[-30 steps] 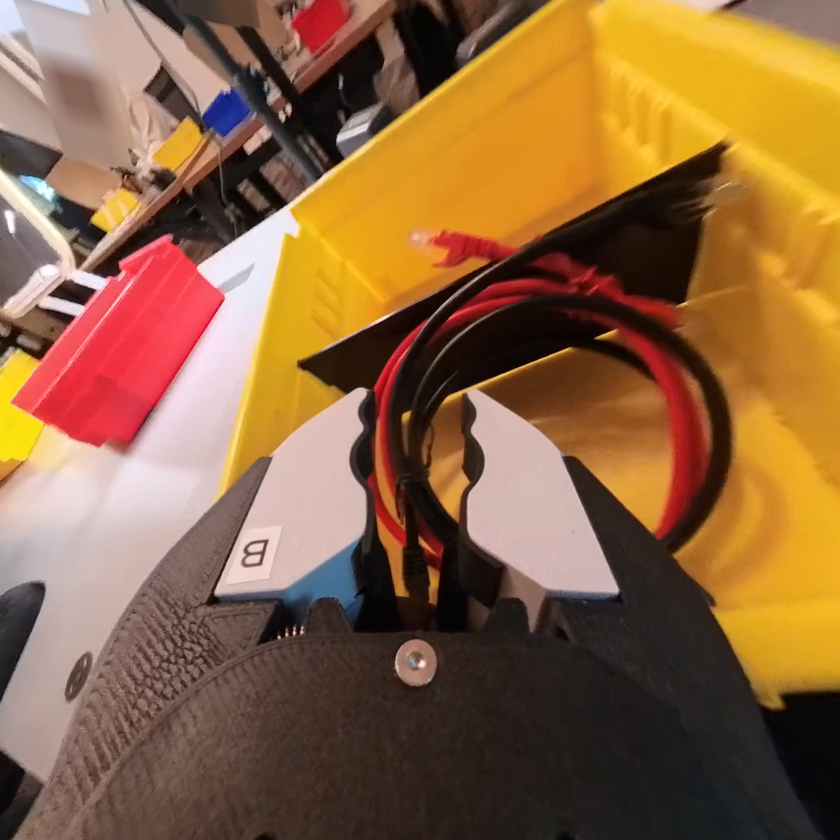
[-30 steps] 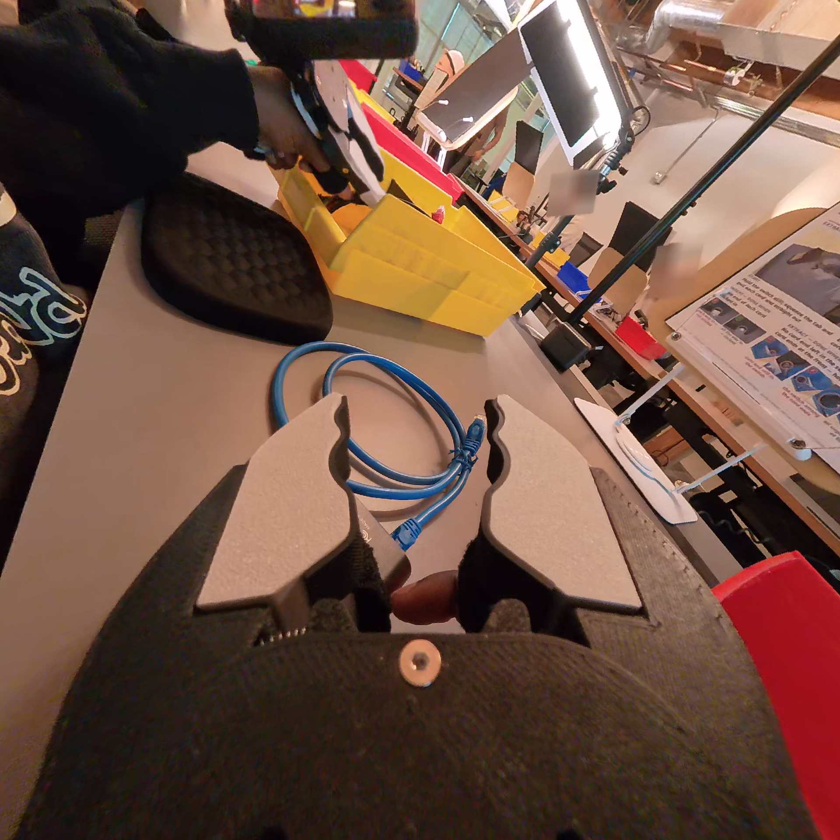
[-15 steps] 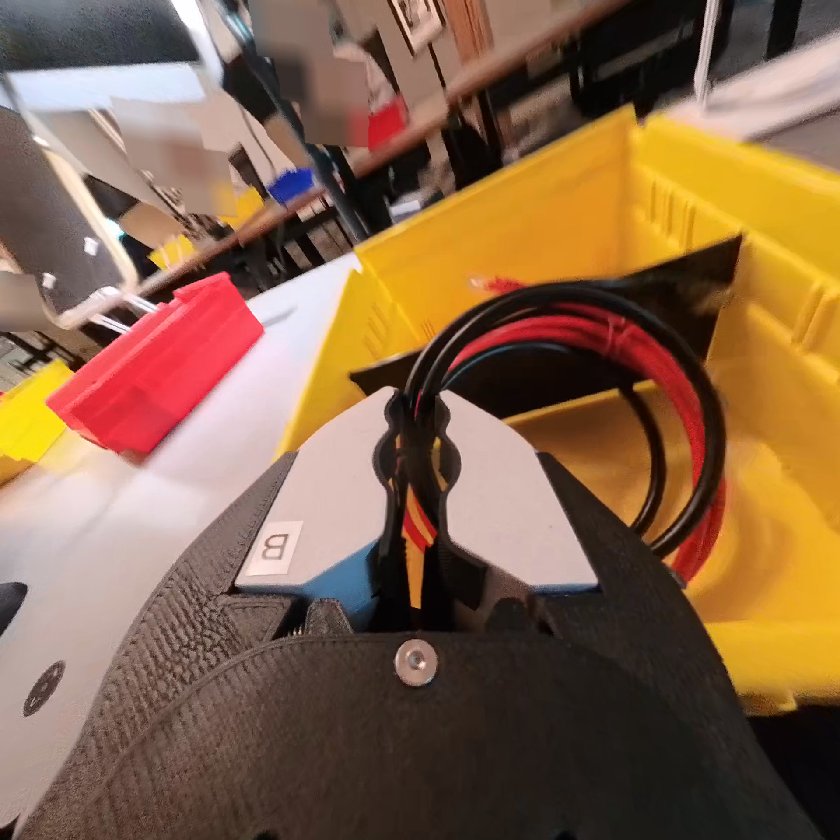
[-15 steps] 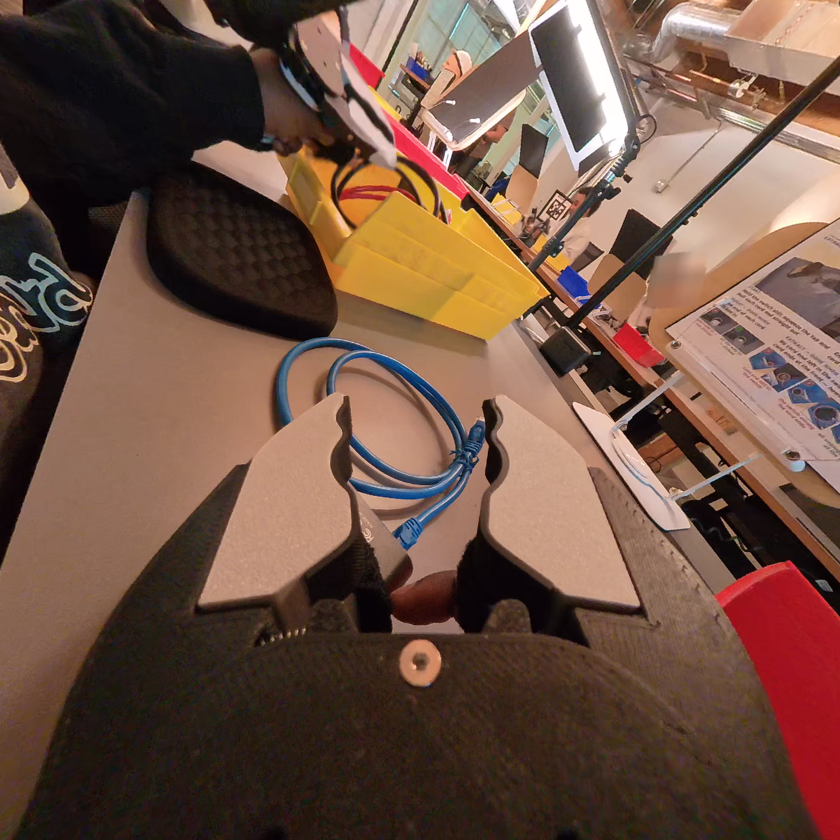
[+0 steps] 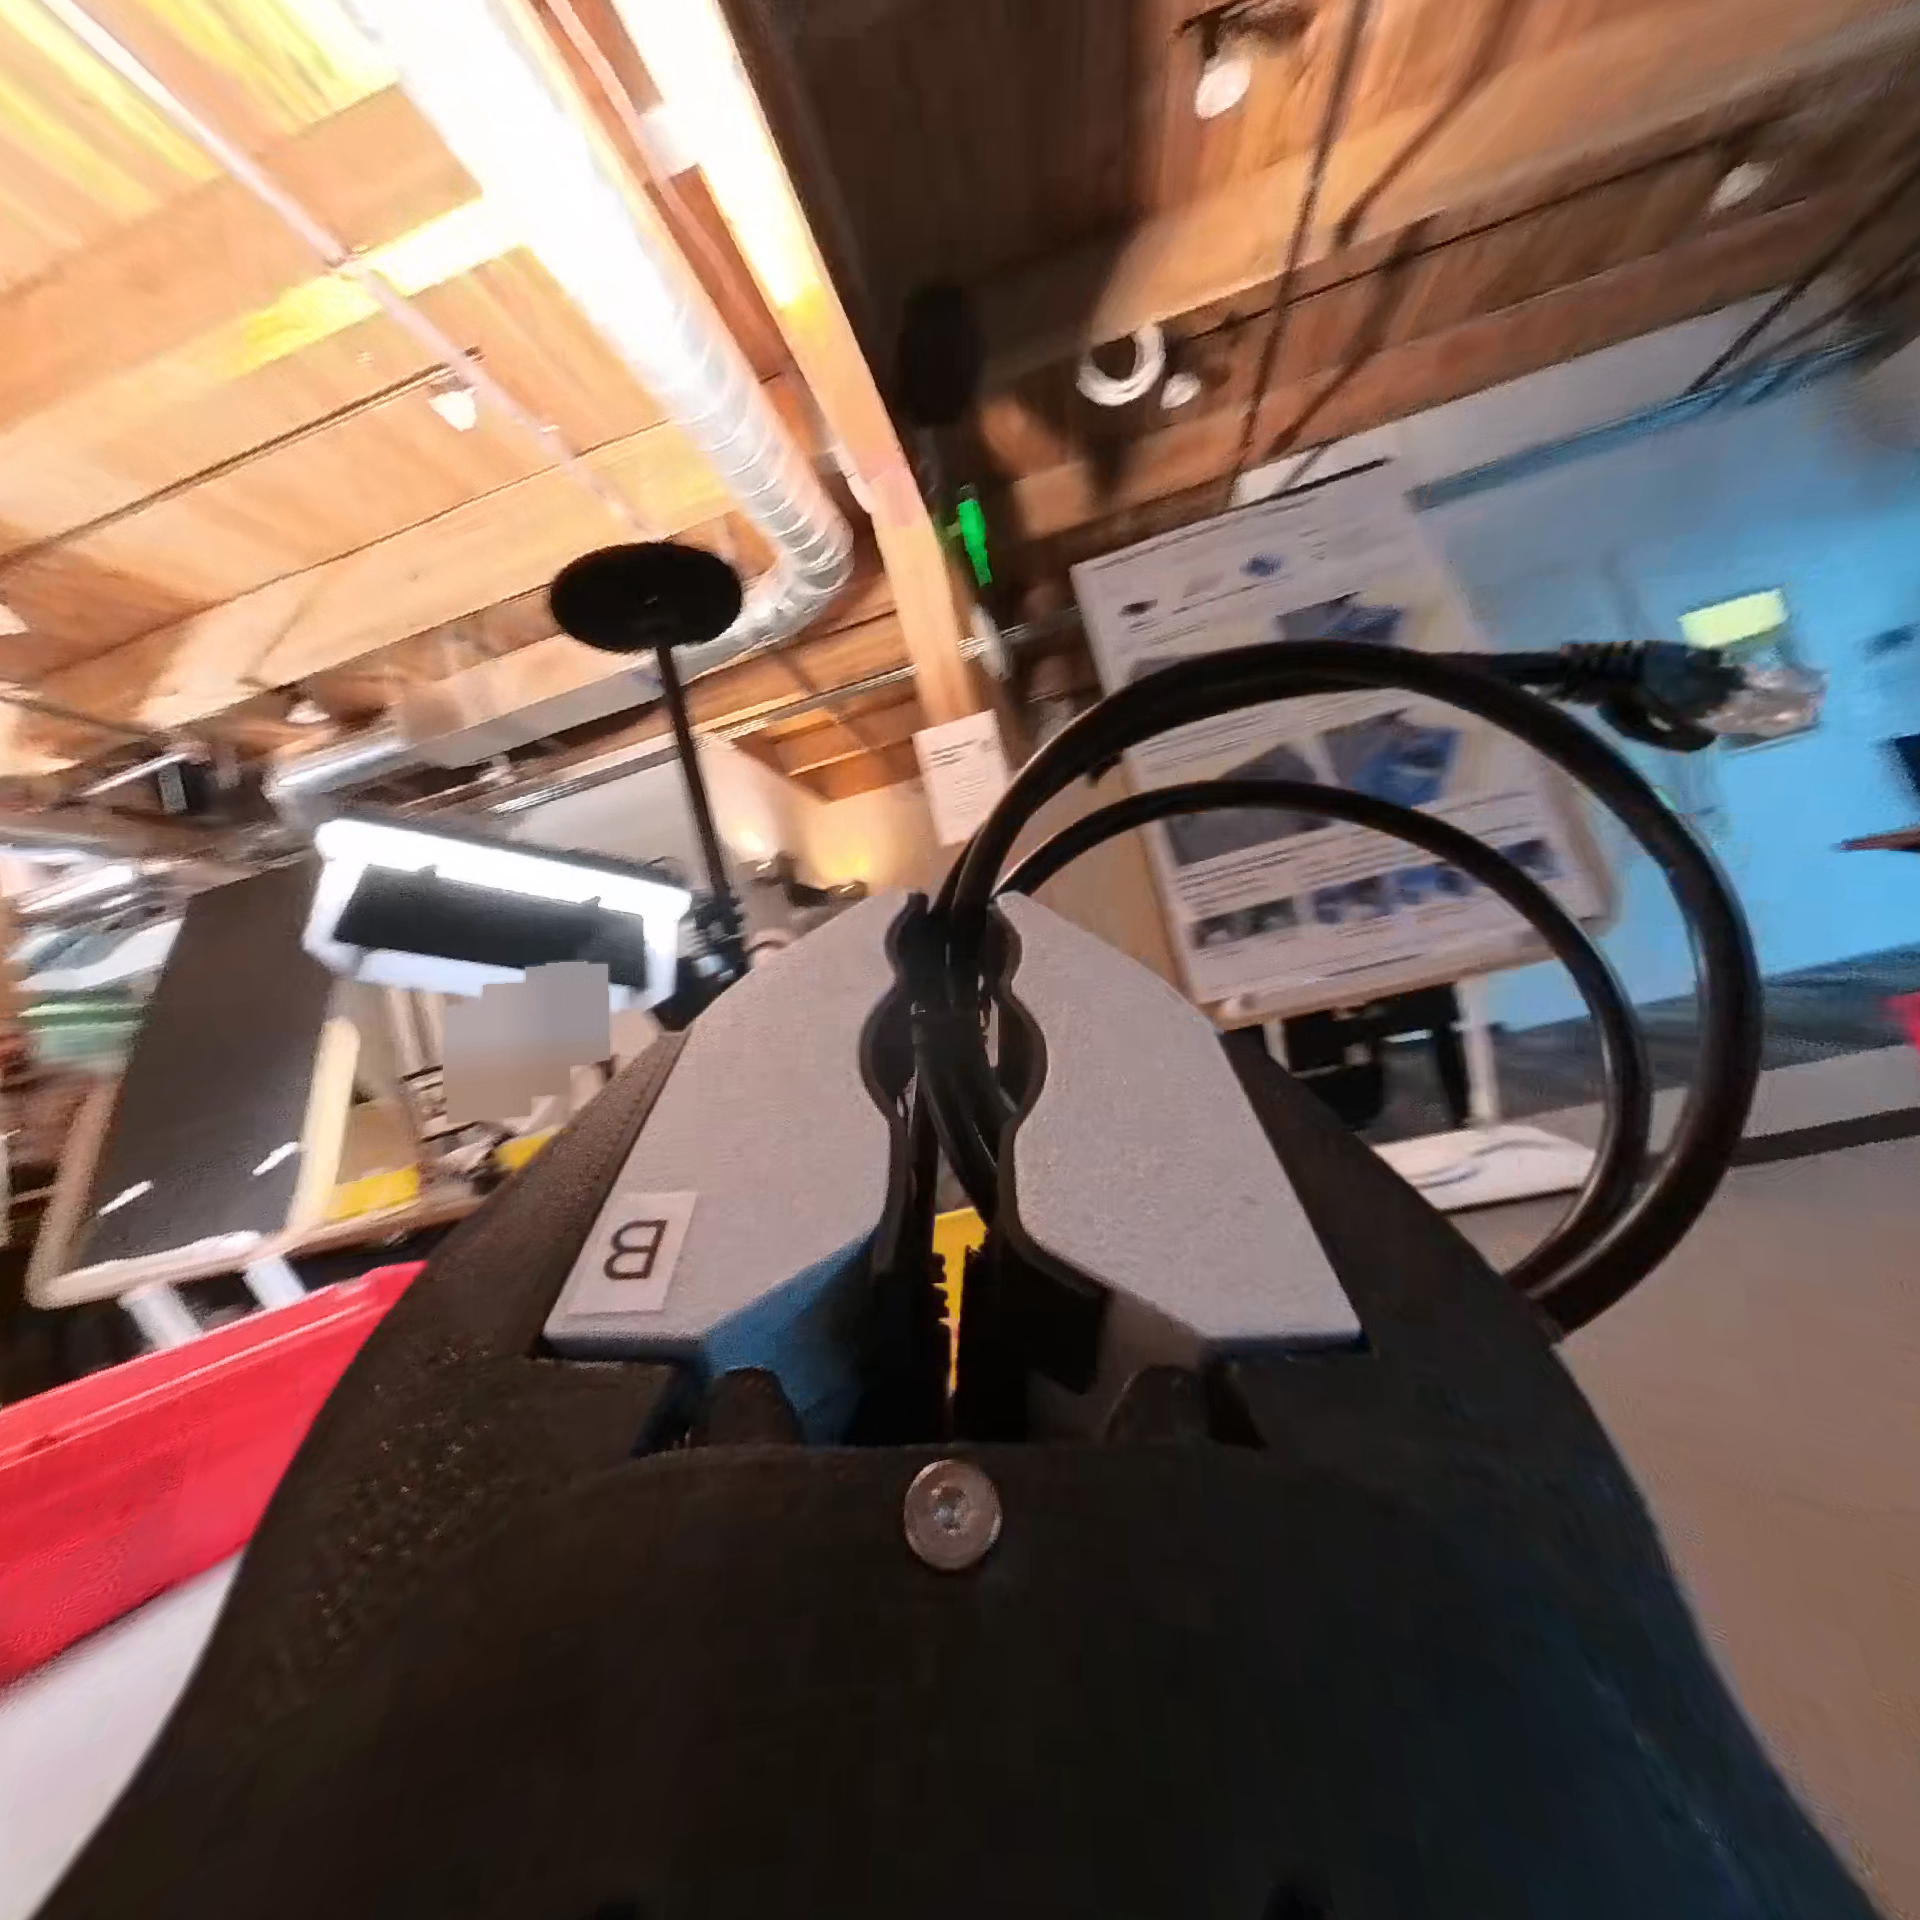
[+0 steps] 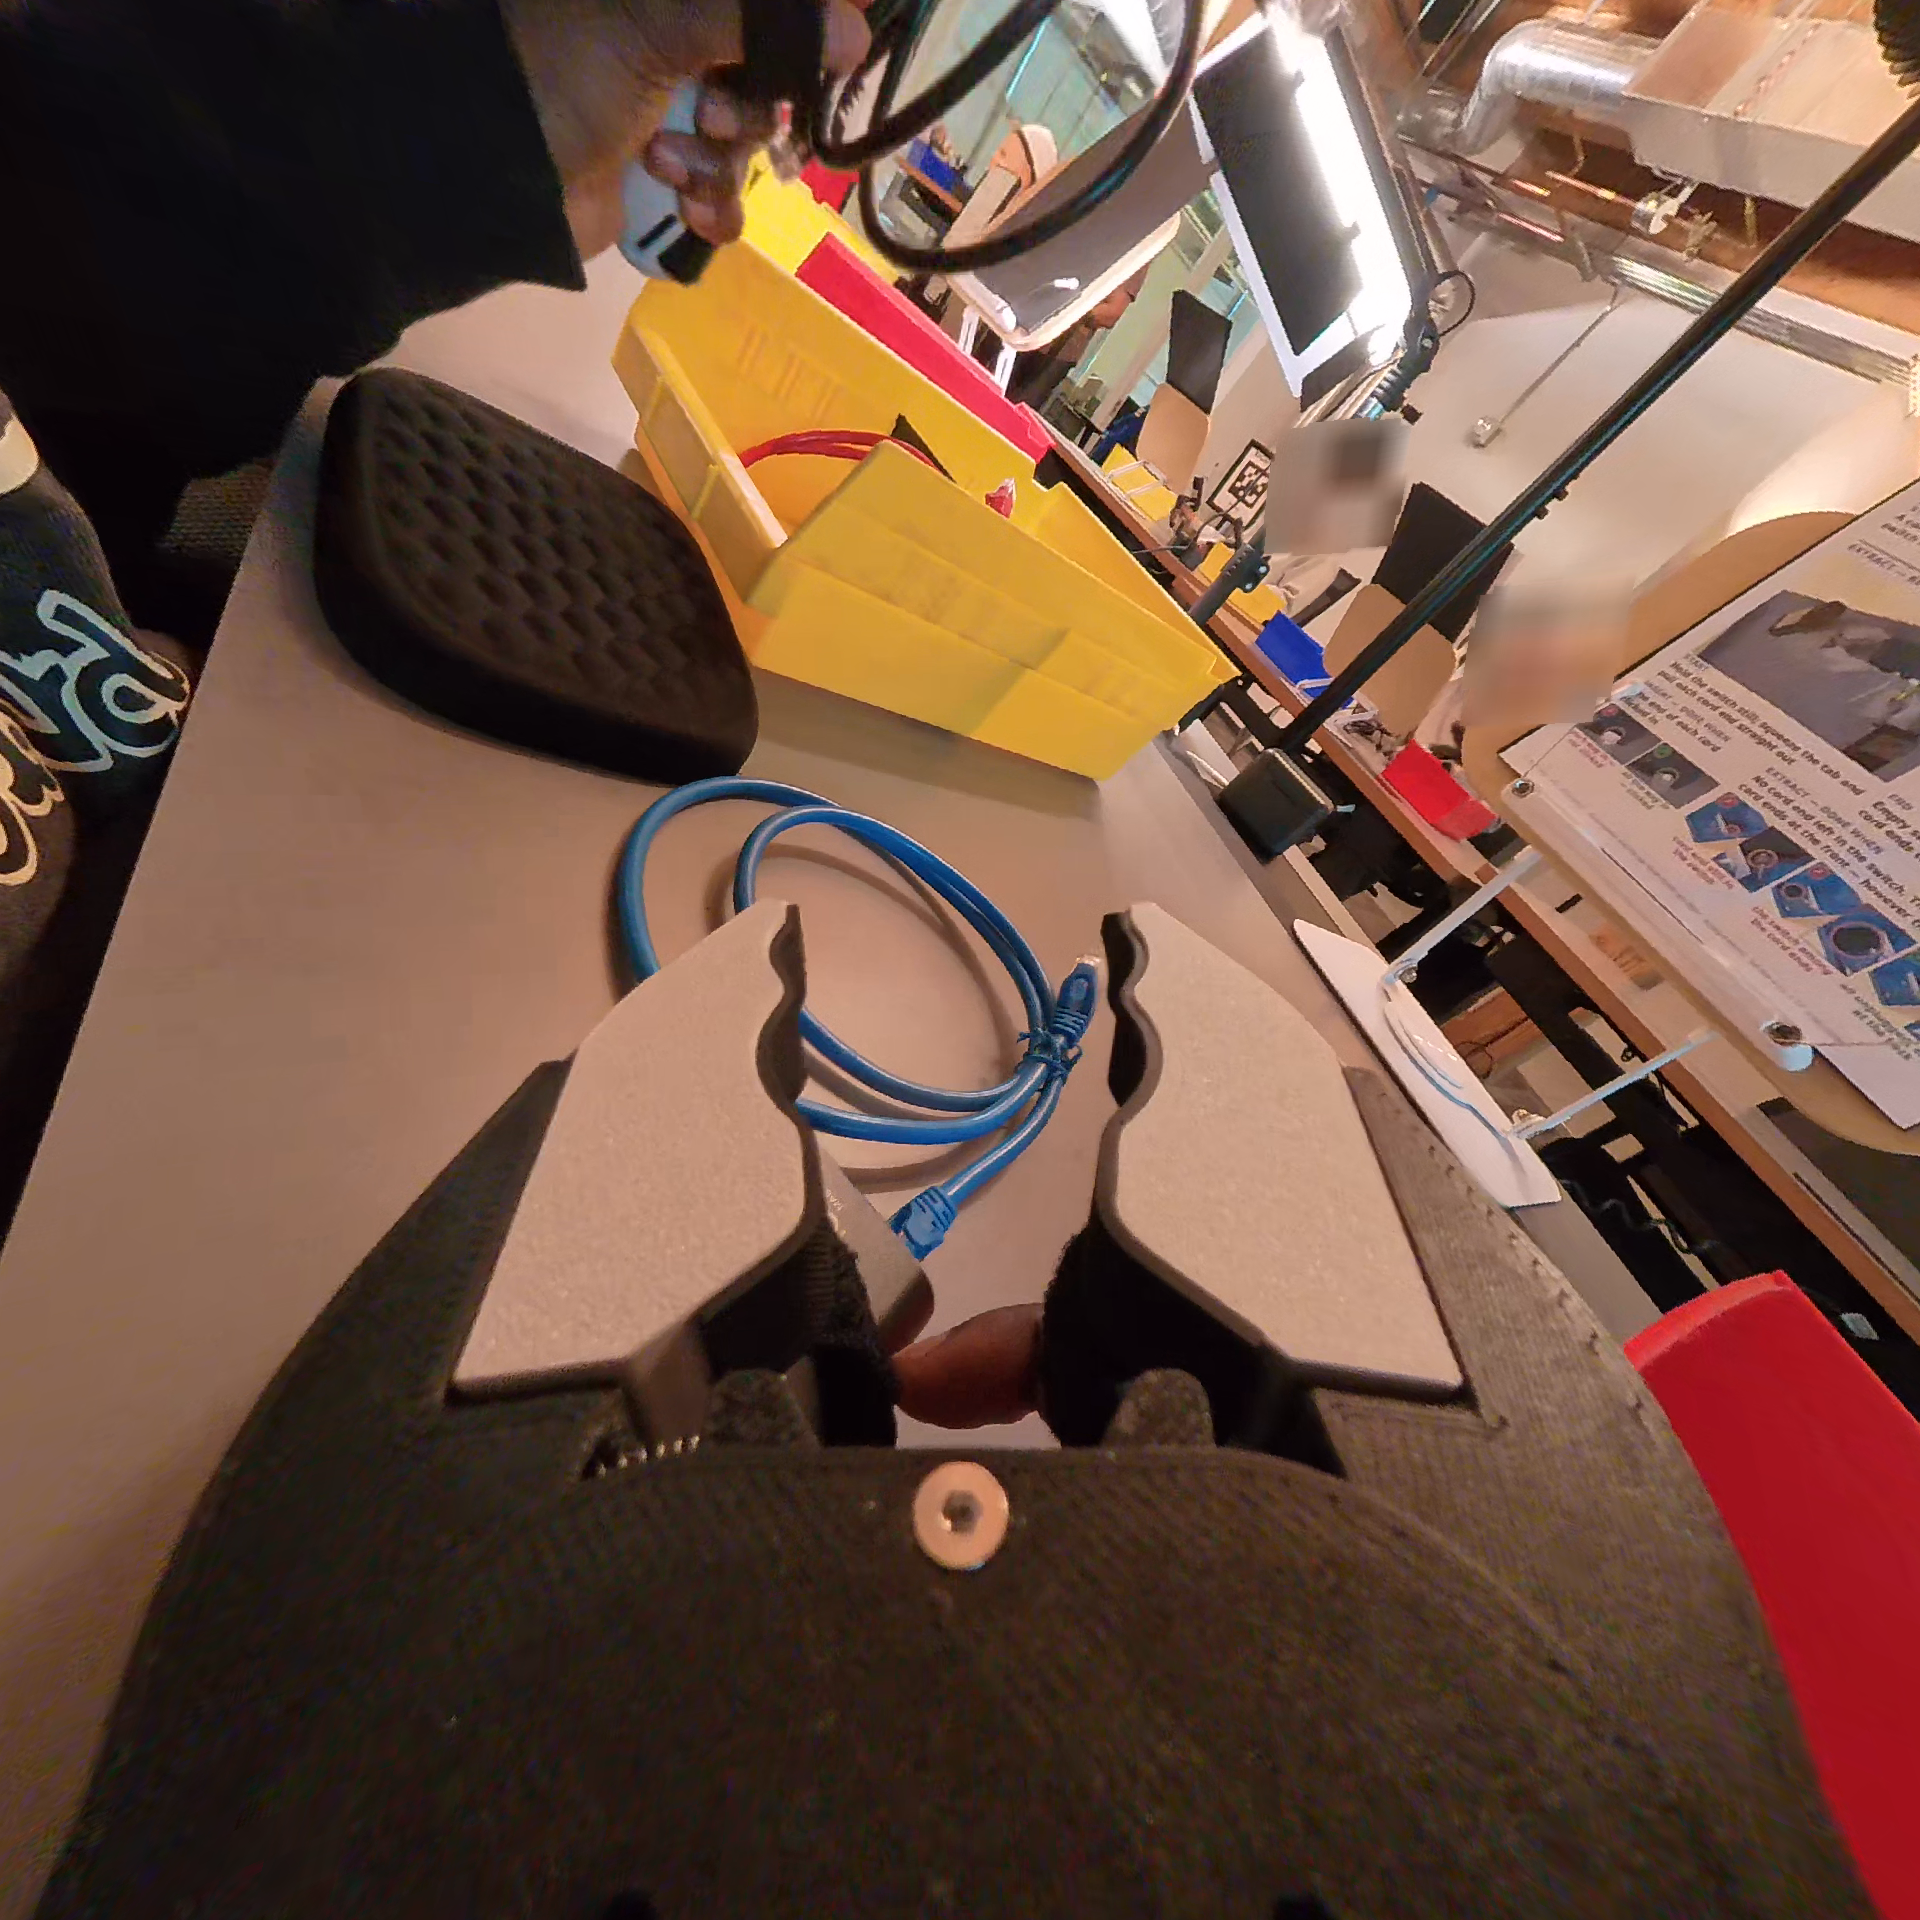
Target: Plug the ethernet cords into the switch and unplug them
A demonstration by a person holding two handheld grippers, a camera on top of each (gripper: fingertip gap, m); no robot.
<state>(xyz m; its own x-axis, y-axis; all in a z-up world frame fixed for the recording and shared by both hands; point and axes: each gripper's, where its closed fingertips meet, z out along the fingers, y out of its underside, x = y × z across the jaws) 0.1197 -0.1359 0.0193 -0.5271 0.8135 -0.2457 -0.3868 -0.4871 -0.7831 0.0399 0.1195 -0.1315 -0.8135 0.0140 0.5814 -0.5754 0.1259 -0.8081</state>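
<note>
My left gripper (image 5: 951, 935) is shut on a coiled black ethernet cord (image 5: 1662, 1039) and holds it high in the air. The cord's loops hang to the right, and one plug (image 5: 1683, 686) sticks out at the upper right. The right wrist view shows this black coil (image 6: 997, 135) above the yellow bin (image 6: 935, 644). A red cord (image 6: 831, 452) lies in that bin. My right gripper (image 6: 956, 925) is open and empty, low over a coiled blue cord (image 6: 831, 935) on the table. A corner of a grey box (image 6: 883, 1247) shows under its left finger.
A black textured pad (image 6: 520, 582) lies left of the yellow bin. A red bin (image 6: 904, 322) stands behind the yellow one, and another red bin (image 6: 1808, 1507) is at my right. A printed sheet on a stand (image 6: 1766, 810) is at the table's right edge. Tip to tip, the grippers are about 30 centimeters apart.
My left gripper closed on the cords, then lifted the black cord up out of the yellow bin and tilted towards the ceiling. The red cord stayed in the bin. My right gripper has barely moved.
</note>
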